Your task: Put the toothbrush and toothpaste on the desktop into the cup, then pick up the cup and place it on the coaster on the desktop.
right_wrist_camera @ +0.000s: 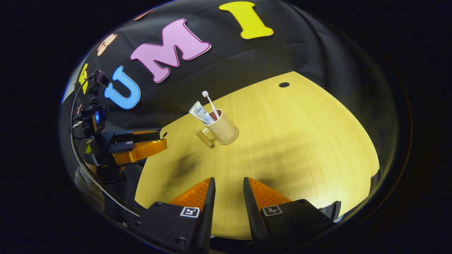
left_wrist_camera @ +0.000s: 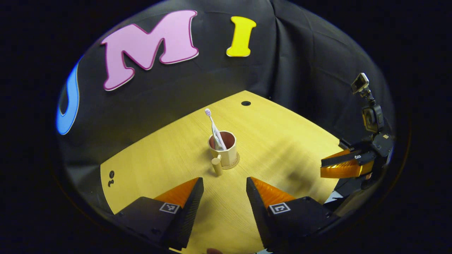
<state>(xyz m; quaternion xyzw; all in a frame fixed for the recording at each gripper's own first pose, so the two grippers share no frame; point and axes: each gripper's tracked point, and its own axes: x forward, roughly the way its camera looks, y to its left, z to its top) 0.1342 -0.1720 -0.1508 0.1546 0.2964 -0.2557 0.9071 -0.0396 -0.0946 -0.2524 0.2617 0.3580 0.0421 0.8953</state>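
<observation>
Cup (left_wrist_camera: 225,150) sat mid-frame on its coaster (left_wrist_camera: 236,163), toothbrush (left_wrist_camera: 210,120) and toothpaste (right_wrist_camera: 199,113) inside; left hand-held gripper (left_wrist_camera: 225,197) and right hand-held gripper (right_wrist_camera: 226,199) both spread, holding nothing, above the surface (left_wrist_camera: 282,141).

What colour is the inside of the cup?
Reddish brown inside the cup, tan outside; clearest in the left gripper view.

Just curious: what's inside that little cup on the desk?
A toothbrush and a toothpaste tube stand in the cup, tops sticking out. Their lower ends and the cup's bottom are hidden by its wall.

Cup (left_wrist_camera: 226,150) hides the lower toothbrush (left_wrist_camera: 212,121) and toothpaste (right_wrist_camera: 199,112)
</observation>
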